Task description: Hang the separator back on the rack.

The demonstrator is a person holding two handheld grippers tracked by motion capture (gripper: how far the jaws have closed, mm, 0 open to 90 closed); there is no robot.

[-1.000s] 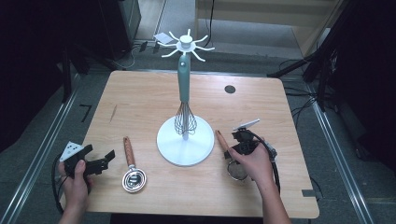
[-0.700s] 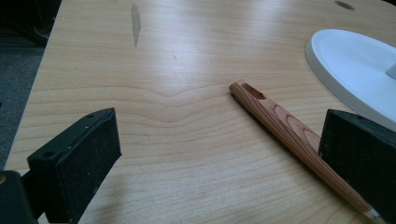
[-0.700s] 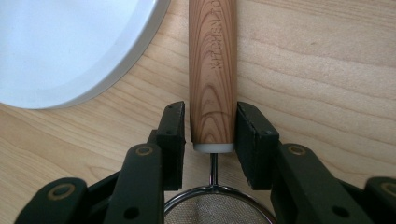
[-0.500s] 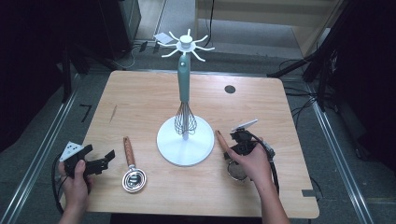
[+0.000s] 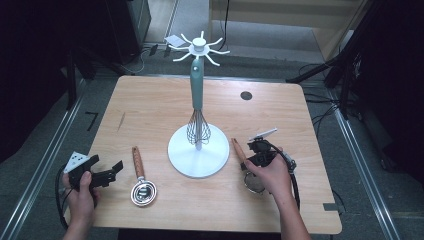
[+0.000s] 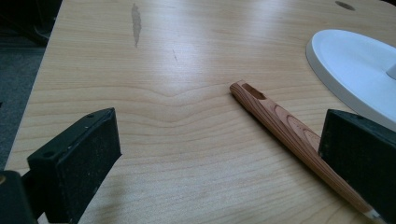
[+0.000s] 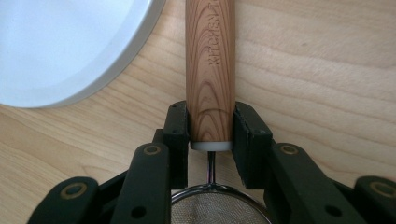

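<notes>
Right gripper view: my right gripper (image 7: 211,126) has its pads on both sides of the strainer's (image 7: 219,207) wooden handle (image 7: 210,70), right at the ferrule end, jaws just been closing on it w/ the handle between them. Pinching there, near the mesh bowl, prob. keeps the heavy end from swinging when I lift. Handle lies flat on the table (image 7: 327,70), pointing away from me, just beside the white stand base (image 7: 60,46). High view: strainer (image 5: 254,181) sits right of the stand (image 5: 198,155); stand's hooks up top are free, whisk (image 5: 198,127) hangs by the pole, so I judge the hanging job comes next. Left gripper (image 5: 100,176) rests at the table's left edge, jaws spread wide, nothing between; second wood-handled utensil (image 5: 142,187) lies near, its handle (image 6: 285,123) by one pad (image 6: 359,158), not touching as far as I can tell.
</notes>
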